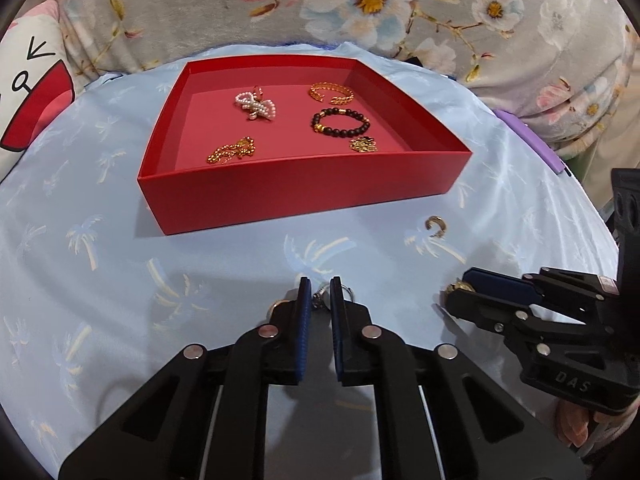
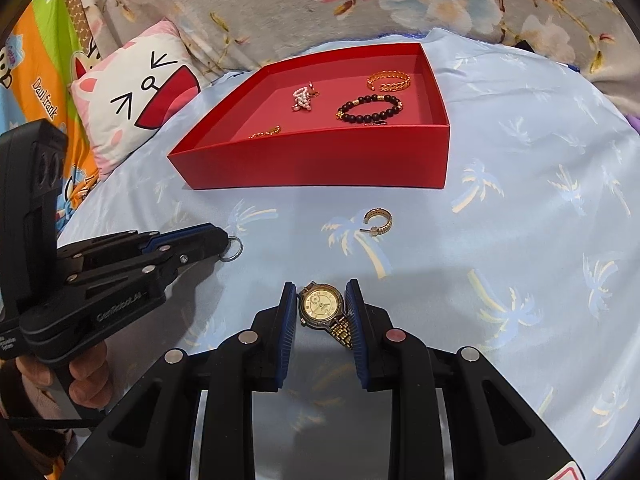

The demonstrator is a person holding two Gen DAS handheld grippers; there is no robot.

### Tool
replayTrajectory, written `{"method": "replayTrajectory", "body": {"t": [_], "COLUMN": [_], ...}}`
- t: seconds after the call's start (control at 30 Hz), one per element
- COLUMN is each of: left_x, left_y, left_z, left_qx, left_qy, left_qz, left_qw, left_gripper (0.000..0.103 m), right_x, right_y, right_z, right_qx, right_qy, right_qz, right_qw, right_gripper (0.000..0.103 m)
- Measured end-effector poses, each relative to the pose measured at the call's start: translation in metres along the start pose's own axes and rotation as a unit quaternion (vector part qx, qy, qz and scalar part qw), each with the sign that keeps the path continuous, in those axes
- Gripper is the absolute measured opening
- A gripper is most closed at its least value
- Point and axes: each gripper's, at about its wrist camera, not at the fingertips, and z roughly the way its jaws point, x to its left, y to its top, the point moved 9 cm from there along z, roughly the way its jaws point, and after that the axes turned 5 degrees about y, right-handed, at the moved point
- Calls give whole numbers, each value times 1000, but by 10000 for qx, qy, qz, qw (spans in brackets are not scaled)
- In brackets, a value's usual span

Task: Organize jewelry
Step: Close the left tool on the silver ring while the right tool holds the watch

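A red tray sits on the blue cloth and holds a pearl piece, a gold cuff, a black bead bracelet, a gold chain and a gold pendant. My left gripper is shut on a silver ring in front of the tray. My right gripper is shut on a gold watch. A gold hoop earring lies loose on the cloth between the grippers and the tray.
A cat-face pillow lies left of the tray. A floral blanket rises behind it. A purple object lies at the cloth's right edge.
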Motion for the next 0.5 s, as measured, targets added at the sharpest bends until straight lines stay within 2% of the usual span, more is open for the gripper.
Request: {"method": "replayTrajectory", "body": {"t": [0.23, 0.3, 0.33, 0.5], "left_x": [-9, -9, -8, -10], "left_y": [-5, -4, -3, -1], "left_z": [-9, -9, -9, -1], "left_qx": [-84, -116, -154, -96], "left_qy": [6, 65, 147, 180], "left_qz": [185, 240, 266, 462], "left_qw": [9998, 9996, 9994, 9987], "left_gripper": [12, 33, 36, 36], "right_x": [-1, -2, -2, -2], "right_y": [-3, -3, -3, -4], "right_z": [-4, -5, -5, -6], "right_qx": [-27, -35, -39, -50], "right_qy": [16, 27, 31, 45], "right_qz": [52, 70, 79, 106], "right_qw": [10000, 10000, 10000, 9999], "right_gripper": [24, 24, 24, 24]}}
